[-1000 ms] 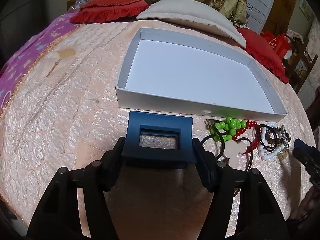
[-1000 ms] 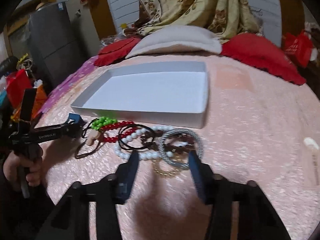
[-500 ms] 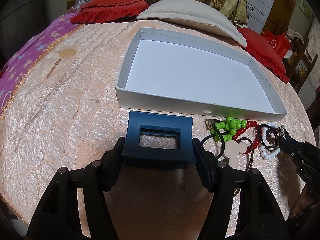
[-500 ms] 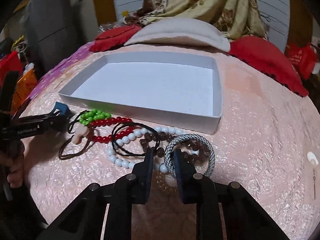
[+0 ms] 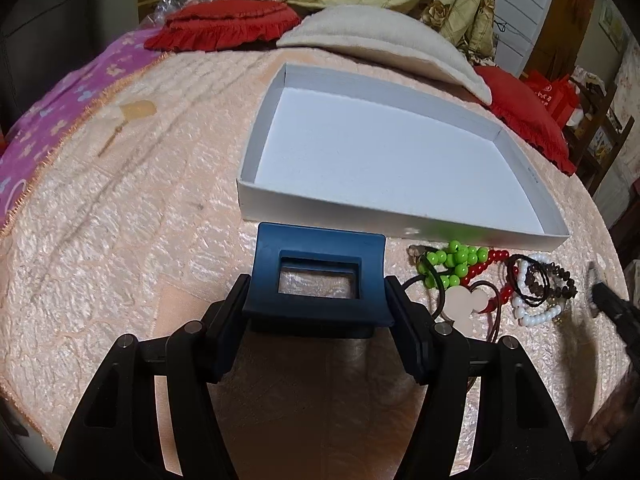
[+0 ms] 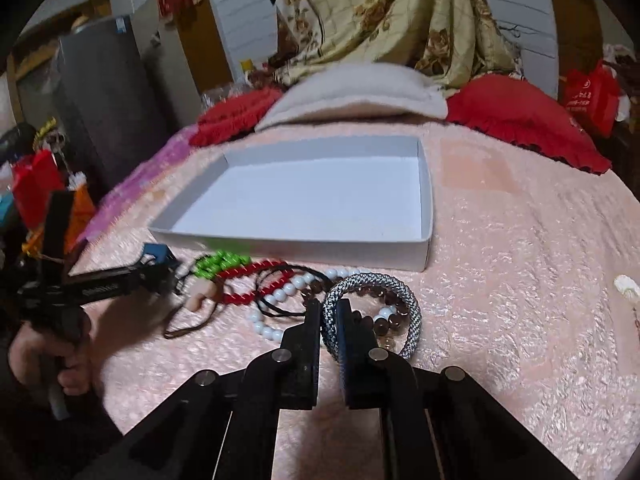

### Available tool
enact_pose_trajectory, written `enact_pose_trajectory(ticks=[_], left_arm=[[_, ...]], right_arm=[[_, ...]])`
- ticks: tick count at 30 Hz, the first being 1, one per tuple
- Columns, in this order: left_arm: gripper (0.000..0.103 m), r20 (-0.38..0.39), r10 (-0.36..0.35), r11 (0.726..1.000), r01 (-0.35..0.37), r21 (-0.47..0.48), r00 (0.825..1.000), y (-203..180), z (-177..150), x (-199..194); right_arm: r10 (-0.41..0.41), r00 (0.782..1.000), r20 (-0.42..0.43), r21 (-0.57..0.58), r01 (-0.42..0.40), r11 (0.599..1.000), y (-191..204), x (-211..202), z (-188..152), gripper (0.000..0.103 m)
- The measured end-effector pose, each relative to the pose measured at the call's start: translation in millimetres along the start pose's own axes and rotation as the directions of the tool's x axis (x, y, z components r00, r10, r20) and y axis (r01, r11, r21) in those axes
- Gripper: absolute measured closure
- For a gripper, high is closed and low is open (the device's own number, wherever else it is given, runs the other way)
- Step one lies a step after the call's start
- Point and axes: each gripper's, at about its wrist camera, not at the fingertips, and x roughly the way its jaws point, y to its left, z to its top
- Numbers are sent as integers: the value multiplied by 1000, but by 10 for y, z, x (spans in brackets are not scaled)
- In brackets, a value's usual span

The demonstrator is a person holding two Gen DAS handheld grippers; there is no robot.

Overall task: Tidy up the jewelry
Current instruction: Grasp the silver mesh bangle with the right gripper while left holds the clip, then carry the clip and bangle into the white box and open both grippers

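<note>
A white shallow box lies on the pink bedspread, also in the right wrist view. In front of it is a heap of bracelets: green beads, red beads, white beads, a pale mouse-shaped charm. My left gripper is shut on a blue hair claw clip, held just before the box's near wall. My right gripper is shut on the left side of a grey woven bracelet, lifted slightly off the heap.
Red cushions and a cream pillow lie behind the box. A small tan tag lies on the bedspread at left. A small white object lies at right. The bed edge is near in front.
My right gripper moved forward onto the heap and closed its jaws on the grey woven bracelet, then started lifting it. My left gripper with the blue clip has stayed still.
</note>
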Motion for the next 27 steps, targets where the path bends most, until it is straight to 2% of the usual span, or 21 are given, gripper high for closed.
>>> enact_pose_trajectory(ticks=[5, 7, 10, 14, 20, 27], left_arm=[[39, 54, 4, 1000, -5, 30, 999, -70, 0, -113], [39, 64, -2, 999, 0, 43, 998, -100, -16, -139], [39, 79, 4, 998, -9, 61, 997, -120, -34, -171], [39, 85, 31, 996, -37, 76, 996, -127, -65, -183], [39, 105, 62, 994, -71, 85, 993, -168, -94, -237], [39, 142, 82, 989, -99, 113, 986, -254, -152, -259]], right_arm=[[-35, 991, 128, 10, 34, 999, -19, -293, 58, 96], [-58, 988, 146, 43, 52, 998, -72, -338, 73, 96], [-70, 989, 129, 71, 61, 996, -106, -318, 74, 96], [-62, 995, 84, 50, 57, 997, 31, -222, 72, 96], [1, 998, 63, 37, -3, 999, 246, -87, 53, 96], [1, 998, 55, -64, 3, 998, 421, -22, -16, 96]])
